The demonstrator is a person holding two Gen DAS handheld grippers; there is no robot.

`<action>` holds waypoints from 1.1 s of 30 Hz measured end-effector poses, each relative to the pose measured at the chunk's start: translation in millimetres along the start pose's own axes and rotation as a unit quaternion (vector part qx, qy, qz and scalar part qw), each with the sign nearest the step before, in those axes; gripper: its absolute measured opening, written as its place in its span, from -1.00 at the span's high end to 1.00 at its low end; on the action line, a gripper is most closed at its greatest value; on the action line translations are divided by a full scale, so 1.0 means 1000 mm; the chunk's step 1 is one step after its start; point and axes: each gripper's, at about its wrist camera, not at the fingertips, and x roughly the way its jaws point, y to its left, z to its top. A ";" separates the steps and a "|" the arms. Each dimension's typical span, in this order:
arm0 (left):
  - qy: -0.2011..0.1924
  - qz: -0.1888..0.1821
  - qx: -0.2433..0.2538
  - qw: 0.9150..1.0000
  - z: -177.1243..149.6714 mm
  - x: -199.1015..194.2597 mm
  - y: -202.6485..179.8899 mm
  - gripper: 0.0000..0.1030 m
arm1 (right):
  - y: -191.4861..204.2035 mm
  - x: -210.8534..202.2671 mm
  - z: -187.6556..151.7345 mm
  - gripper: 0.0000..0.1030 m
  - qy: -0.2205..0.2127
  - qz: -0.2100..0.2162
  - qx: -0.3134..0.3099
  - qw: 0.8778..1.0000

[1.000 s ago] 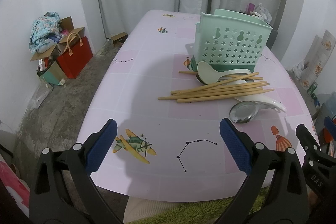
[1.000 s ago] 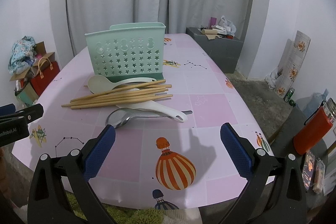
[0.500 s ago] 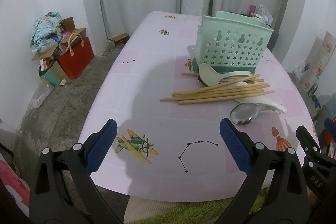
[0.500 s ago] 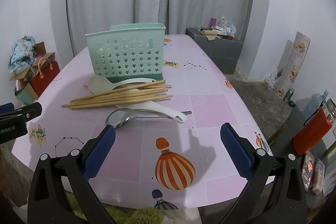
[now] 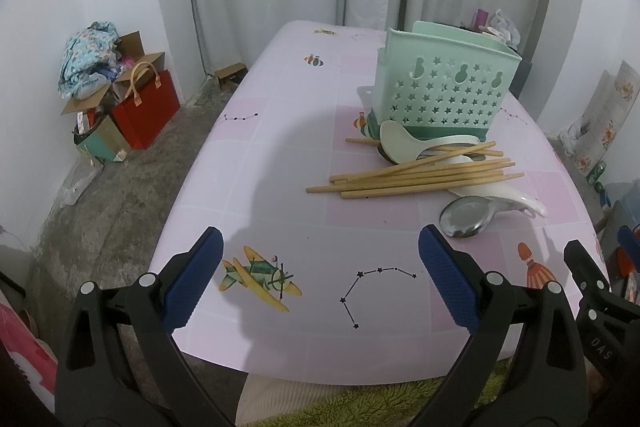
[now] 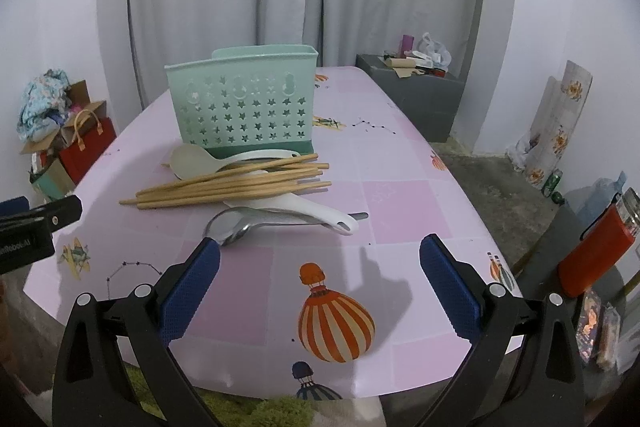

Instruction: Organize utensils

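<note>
A mint-green utensil holder (image 5: 444, 93) (image 6: 242, 103) with star cut-outs stands upright on the pink table (image 5: 280, 163) (image 6: 400, 195). In front of it lies a heap: several wooden chopsticks (image 5: 416, 177) (image 6: 232, 183), a beige spoon (image 5: 396, 143) (image 6: 192, 161), a white ladle (image 5: 504, 197) (image 6: 316, 211) and a metal spoon (image 5: 466, 221) (image 6: 232, 227). My left gripper (image 5: 320, 279) hangs open over the table's near edge, well short of the heap. Just in front of the metal spoon, my right gripper (image 6: 320, 283) is open and holds nothing.
On the floor at the left stand a red bag and boxes with clothes (image 5: 116, 99) (image 6: 64, 131). A grey cabinet (image 6: 416, 95) with clutter sits behind the table at the right. A red bottle (image 6: 596, 247) stands at the right edge. A green rug (image 6: 248, 407) lies under the near edge.
Both grippers have stayed open. The left wrist view has shifted slightly, so the holder and heap sit a little further right and lower; the right view is nearly unchanged.
</note>
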 end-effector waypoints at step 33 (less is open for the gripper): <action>-0.021 -0.169 -0.010 0.985 0.012 0.043 -0.004 -0.84 | 0.010 0.020 -0.011 -0.89 0.037 0.076 0.023 0.996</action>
